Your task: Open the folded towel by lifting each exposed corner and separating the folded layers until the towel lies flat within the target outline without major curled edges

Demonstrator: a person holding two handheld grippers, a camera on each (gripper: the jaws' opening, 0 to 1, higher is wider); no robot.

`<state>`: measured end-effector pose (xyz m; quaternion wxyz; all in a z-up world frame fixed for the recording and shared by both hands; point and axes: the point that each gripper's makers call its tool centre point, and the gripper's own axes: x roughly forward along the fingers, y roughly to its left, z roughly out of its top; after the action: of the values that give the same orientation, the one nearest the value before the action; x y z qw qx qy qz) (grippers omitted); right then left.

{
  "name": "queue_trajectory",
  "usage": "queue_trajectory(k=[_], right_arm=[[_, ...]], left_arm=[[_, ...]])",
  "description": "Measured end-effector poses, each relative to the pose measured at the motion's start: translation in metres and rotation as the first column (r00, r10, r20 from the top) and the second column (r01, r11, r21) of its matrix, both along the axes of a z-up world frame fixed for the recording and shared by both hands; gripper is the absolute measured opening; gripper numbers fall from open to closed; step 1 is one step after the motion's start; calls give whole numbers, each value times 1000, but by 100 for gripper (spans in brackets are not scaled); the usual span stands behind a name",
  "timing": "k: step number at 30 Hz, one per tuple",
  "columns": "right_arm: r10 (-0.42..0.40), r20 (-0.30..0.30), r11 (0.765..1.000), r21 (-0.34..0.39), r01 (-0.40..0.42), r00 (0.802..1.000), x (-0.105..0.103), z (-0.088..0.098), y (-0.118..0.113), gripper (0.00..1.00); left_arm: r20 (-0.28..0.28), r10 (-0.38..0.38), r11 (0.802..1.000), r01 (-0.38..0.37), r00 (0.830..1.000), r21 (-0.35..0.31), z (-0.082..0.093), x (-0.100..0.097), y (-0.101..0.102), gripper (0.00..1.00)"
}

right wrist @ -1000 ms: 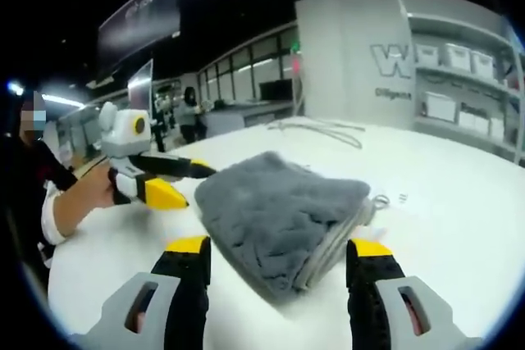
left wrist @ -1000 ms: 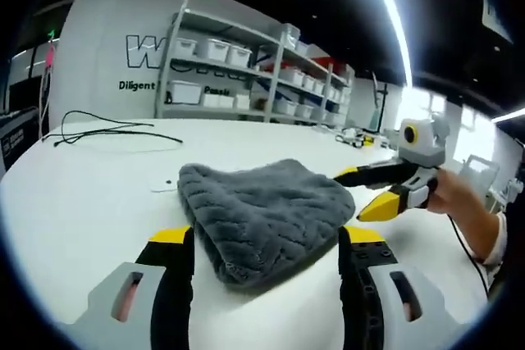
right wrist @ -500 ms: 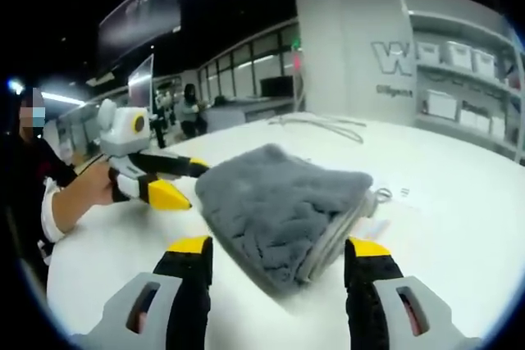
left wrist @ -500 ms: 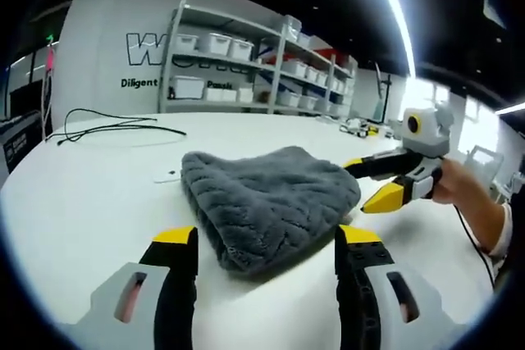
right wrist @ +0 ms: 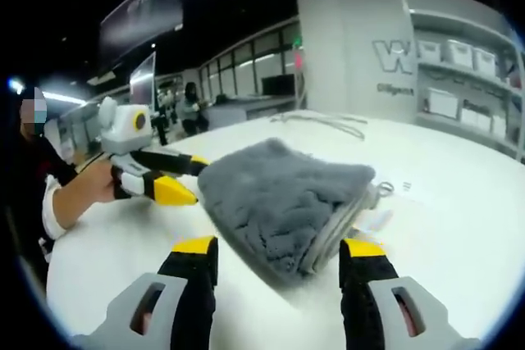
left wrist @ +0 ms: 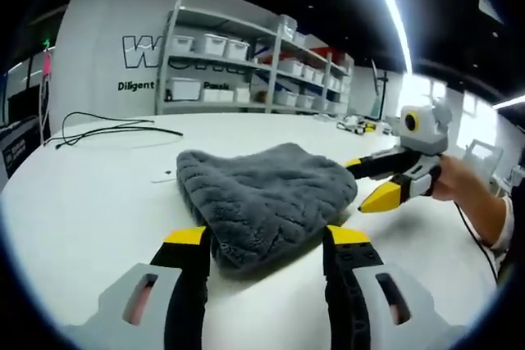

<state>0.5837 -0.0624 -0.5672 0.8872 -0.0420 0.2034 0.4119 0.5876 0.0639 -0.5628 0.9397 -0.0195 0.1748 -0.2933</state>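
A grey fluffy towel [left wrist: 262, 198] lies folded on the white table [left wrist: 82, 202]. In the left gripper view my left gripper [left wrist: 267, 239] is open, with the towel's near corner lying between its yellow-tipped jaws. My right gripper [left wrist: 362, 184] comes in from the right, open, with its tips at the towel's right edge. In the right gripper view the towel [right wrist: 279, 190] shows its stacked layers on the right side. My right gripper [right wrist: 279, 250] is open around the towel's near edge there. The left gripper [right wrist: 199, 179] reaches the towel from the left, held by a hand [right wrist: 78, 194].
Shelves with white bins [left wrist: 238, 63] stand behind the table. A black cable [left wrist: 107, 130] lies at the far left of it, and a small white slip [left wrist: 162, 178] sits beside the towel. A person's sleeve [left wrist: 500, 235] is at the right edge.
Both views have closed in on the towel, so its near edge sits deeper between each pair of jaws. The gaps between both pairs of jaws have narrowed slightly.
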Motion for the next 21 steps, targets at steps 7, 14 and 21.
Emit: queue_trajectory(k=[7, 14, 21], right_arm=[[4, -4, 1000, 1, -4, 1000, 0, -3, 0, 56], [9, 2, 1000, 4, -9, 1000, 0, -2, 0, 53], [8, 9, 1000, 13, -8, 1000, 3, -1, 0, 51]], left_arm=[[7, -7, 1000, 7, 1000, 8, -1, -3, -2, 52], [9, -10, 1000, 10, 1000, 10, -2, -6, -4, 48], [6, -10, 1000, 10, 1000, 2, -2, -3, 0, 47]])
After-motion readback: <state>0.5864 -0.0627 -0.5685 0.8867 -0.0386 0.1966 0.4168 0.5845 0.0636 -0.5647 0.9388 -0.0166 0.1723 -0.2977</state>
